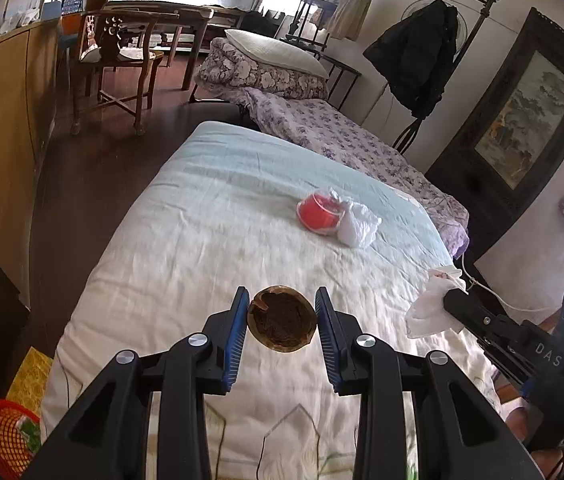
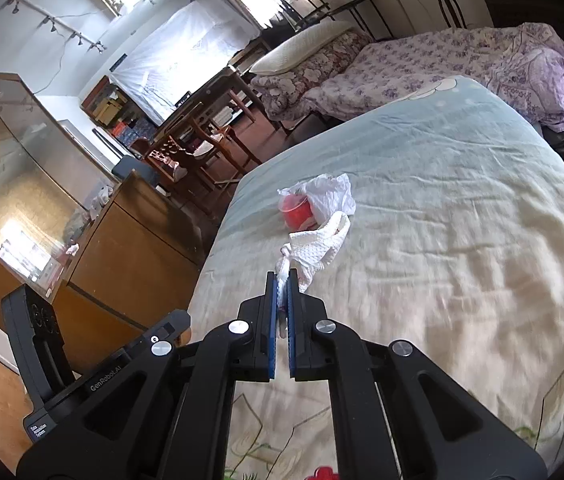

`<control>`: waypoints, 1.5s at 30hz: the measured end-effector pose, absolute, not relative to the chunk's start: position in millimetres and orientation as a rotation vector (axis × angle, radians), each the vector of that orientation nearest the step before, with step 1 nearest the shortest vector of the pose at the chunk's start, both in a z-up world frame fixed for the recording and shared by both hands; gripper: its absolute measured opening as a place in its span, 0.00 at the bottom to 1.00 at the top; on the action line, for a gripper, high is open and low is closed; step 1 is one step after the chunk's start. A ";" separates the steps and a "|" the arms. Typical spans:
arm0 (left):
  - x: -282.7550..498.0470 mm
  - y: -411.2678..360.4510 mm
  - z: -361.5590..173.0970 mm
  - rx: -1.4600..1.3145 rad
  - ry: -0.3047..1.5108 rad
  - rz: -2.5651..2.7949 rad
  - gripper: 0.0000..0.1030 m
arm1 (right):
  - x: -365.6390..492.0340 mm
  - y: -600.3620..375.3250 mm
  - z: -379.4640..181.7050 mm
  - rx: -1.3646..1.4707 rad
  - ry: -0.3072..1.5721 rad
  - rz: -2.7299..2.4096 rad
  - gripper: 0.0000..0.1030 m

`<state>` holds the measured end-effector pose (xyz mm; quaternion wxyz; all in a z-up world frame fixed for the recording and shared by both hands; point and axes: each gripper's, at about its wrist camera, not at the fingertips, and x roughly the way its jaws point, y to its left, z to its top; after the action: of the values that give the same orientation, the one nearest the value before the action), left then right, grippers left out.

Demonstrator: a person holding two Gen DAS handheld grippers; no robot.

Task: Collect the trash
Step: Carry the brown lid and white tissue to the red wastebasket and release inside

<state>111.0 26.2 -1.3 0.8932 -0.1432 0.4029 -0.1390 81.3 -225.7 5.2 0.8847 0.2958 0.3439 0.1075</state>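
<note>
My left gripper (image 1: 282,312) is shut on a round brown paper cup liner (image 1: 282,323) with dark residue, held above the bed. My right gripper (image 2: 281,280) is shut on a crumpled white paper napkin (image 2: 318,248) that hangs from its tips; in the left wrist view the same napkin (image 1: 430,312) and right gripper (image 1: 456,298) sit at the right. A red plastic cup (image 1: 318,216) lies on its side on the bed with a crumpled clear bag (image 1: 358,224) against it, ahead of both grippers. The right wrist view shows that cup (image 2: 298,212) and bag (image 2: 330,194) just past the napkin.
The bed (image 1: 201,240) has a pale quilt. A red mesh basket (image 1: 5,440) stands on the floor at the bed's near left corner. A second bed with a purple floral cover (image 1: 342,136) lies beyond, with a wooden chair (image 1: 117,60), a wooden cabinet (image 2: 133,240) and a dark framed picture (image 1: 522,120) around.
</note>
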 end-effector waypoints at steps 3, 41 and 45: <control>98.3 30.6 -0.8 -0.336 0.838 -0.326 0.33 | 64.2 -220.0 3.1 0.583 0.707 0.222 0.05; -90.1 239.0 31.3 -0.300 0.714 0.020 0.33 | -67.0 -110.6 88.6 0.448 0.600 0.532 0.05; -97.5 269.8 -2.9 -0.330 0.776 0.056 0.33 | -72.0 -74.2 86.2 0.388 0.636 0.585 0.05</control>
<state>-97.5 269.8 -2.9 0.9121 -0.1600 0.3766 0.0272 -72.0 -74.2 86.2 0.8899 0.1868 0.3062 0.2818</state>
